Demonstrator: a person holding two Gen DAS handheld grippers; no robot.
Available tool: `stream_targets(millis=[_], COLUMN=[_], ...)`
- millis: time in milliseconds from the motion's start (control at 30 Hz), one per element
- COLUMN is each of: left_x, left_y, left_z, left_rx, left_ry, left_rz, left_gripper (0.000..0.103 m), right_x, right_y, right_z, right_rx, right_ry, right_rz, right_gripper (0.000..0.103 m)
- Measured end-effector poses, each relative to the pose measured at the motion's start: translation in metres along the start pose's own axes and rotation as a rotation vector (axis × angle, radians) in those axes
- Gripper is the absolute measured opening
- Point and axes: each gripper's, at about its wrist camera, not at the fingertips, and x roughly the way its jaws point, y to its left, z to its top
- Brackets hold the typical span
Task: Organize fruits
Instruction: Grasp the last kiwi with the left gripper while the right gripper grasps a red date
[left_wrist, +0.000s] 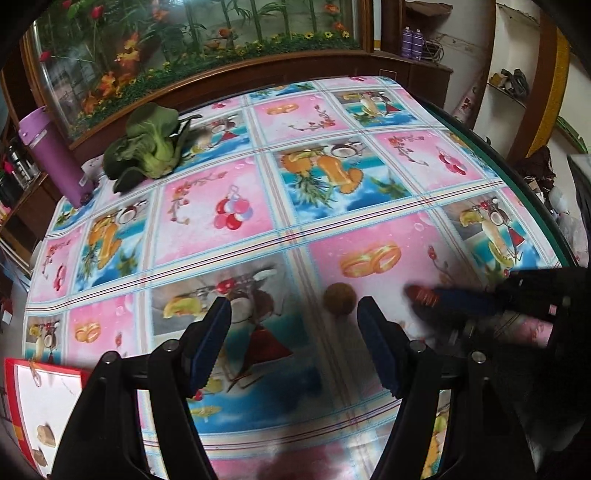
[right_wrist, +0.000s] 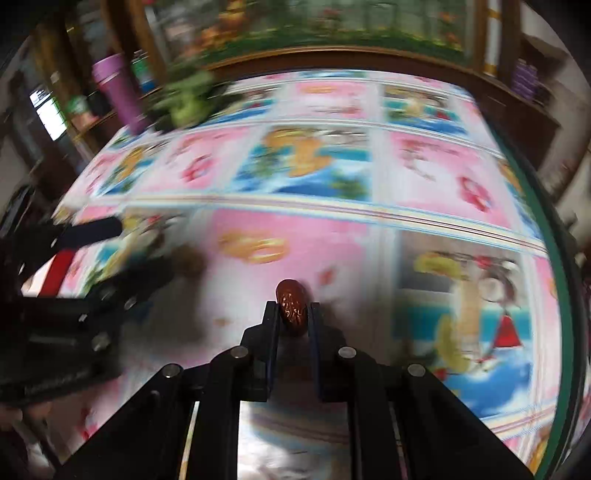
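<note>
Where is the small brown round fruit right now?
In the left wrist view, the brown round fruit lies on the tablecloth just ahead of the open left gripper, left of the right gripper.

Left gripper (left_wrist: 293, 314): matte black plastic linkage arms, round silver pivot pins at joints, two tapering fingers (left_wrist: 210, 343) faced with dark blue pads, serrated along lower edge. Right gripper (right_wrist: 294, 314): same black frame, four silver pins across linkage, narrow black fingers (right_wrist: 269, 332) lined with blue pads, pale slots between arms. Side view shows small screws on black body.
</note>
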Motion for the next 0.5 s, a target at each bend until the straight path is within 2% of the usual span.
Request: stream_targets(millis=[167,233,300,333,433,467,500], left_x=[0.014,0.018,0.021,0.022,0.025,0.027,0.028], left_y=[-0.009,-0.011,-0.011,-0.010,-0.012,-0.012,-0.013], left_z=[0.003,0.004,0.005,0.005,0.006,0.005,0.005], left_rx=[0.002,0.003,-0.008,-0.013,-0.013,-0.017,-0.020], left_ry=[0.021,0.025,0.031,0.032,0.035,0.037,0.040], left_rz=[-0.028,-0.028,-0.039,-0.054,-0.081,-0.090,-0.100], left_gripper=[0.071,0.064,0.042,0.039,0.038,0.035,0.026], right_x=[-0.008,-0.006,-0.003,-0.002,-0.003,-0.003,-0.004], right_y=[0.001,0.001,0.002,0.002,0.004,0.004,0.004], right_z=[0.002,0.002,0.002,0.001,0.000,0.000,0.001], right_rx=[0.012,0.018,0.026,0.028,0.030,0.032,0.033], right_ry=[-0.033,-0.021,-0.008,-0.008,-0.021,-0.026,-0.032], right_rz=[0.033,0.030,0.033,0.035,0.039,0.047,0.053], right_gripper=[0.014,0.014,0.014,0.014,0.014,0.014,0.014])
